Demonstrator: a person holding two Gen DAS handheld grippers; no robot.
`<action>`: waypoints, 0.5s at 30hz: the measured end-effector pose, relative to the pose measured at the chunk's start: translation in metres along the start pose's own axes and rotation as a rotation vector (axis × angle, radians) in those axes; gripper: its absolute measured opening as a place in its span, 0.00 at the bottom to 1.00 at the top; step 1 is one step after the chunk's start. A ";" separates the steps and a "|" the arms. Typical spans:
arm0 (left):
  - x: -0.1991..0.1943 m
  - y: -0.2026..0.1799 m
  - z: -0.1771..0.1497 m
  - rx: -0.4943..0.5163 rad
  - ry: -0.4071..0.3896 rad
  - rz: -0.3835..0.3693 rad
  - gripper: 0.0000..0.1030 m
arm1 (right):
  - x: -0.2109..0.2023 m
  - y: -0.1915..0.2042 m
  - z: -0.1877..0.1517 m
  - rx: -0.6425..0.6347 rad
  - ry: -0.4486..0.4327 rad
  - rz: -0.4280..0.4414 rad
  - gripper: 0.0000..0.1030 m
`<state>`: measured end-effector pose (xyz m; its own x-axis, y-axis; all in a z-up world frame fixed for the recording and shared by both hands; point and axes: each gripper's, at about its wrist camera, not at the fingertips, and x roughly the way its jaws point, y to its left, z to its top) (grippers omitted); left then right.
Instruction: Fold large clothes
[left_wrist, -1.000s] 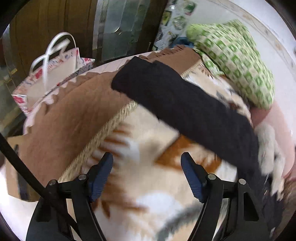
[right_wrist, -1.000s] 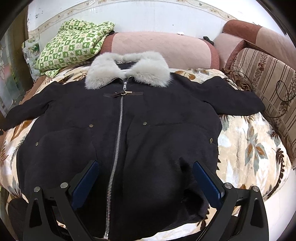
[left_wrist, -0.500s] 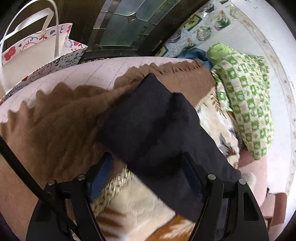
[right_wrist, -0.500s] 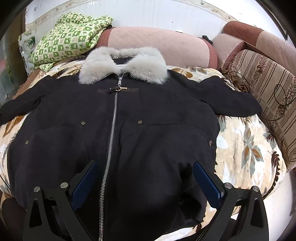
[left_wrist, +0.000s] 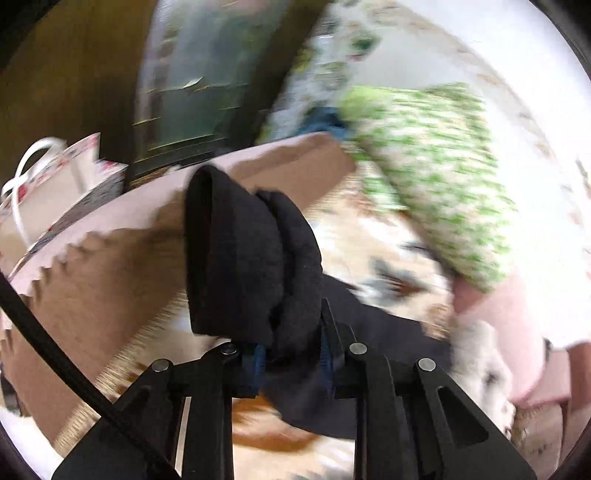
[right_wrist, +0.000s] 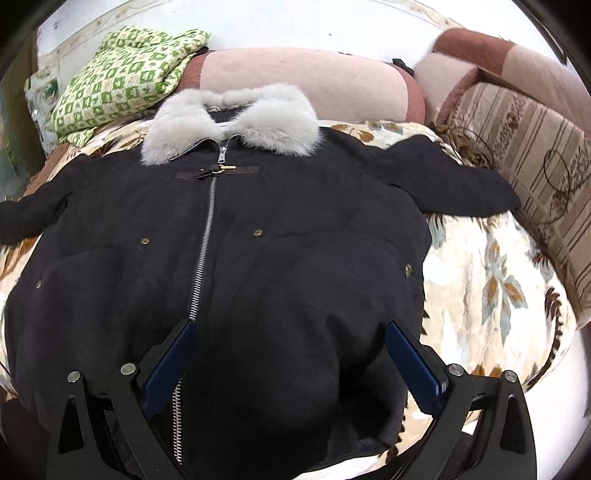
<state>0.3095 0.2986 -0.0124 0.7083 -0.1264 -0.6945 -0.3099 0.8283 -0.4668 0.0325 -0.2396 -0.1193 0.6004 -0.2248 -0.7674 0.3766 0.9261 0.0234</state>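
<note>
A large black coat (right_wrist: 280, 258) with a grey fur collar (right_wrist: 229, 122) and a zip lies front up, spread flat on a patterned blanket. My left gripper (left_wrist: 291, 350) is shut on the cuff end of the coat's left sleeve (left_wrist: 251, 254), which stands bunched up above the jaws. The left wrist view is blurred. My right gripper (right_wrist: 291, 354) is open and empty, hovering over the coat's lower front near the hem. The right sleeve (right_wrist: 461, 184) lies stretched out to the side.
A leaf-patterned blanket (right_wrist: 491, 280) covers the sofa seat. A green checked cloth (right_wrist: 122, 85) lies at the back left. Pink backrest cushions (right_wrist: 306, 85) and a striped armrest (right_wrist: 535, 158) border the seat. A paper gift bag (left_wrist: 55, 184) stands beyond the left edge.
My left gripper has closed on the sleeve cuff and lifted it off the blanket. The right gripper has drifted slightly over the coat and stays open.
</note>
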 end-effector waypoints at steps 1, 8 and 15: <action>-0.007 -0.017 -0.005 0.024 -0.002 -0.030 0.21 | -0.001 -0.003 -0.002 0.010 -0.002 0.008 0.99; -0.024 -0.162 -0.077 0.246 0.089 -0.264 0.17 | -0.011 -0.017 -0.008 0.054 -0.032 0.041 0.99; 0.048 -0.250 -0.195 0.376 0.300 -0.272 0.13 | -0.018 -0.048 -0.013 0.138 -0.049 0.060 0.99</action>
<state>0.2972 -0.0207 -0.0358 0.5019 -0.4676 -0.7276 0.1458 0.8750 -0.4617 -0.0052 -0.2758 -0.1147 0.6568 -0.1881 -0.7302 0.4307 0.8884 0.1586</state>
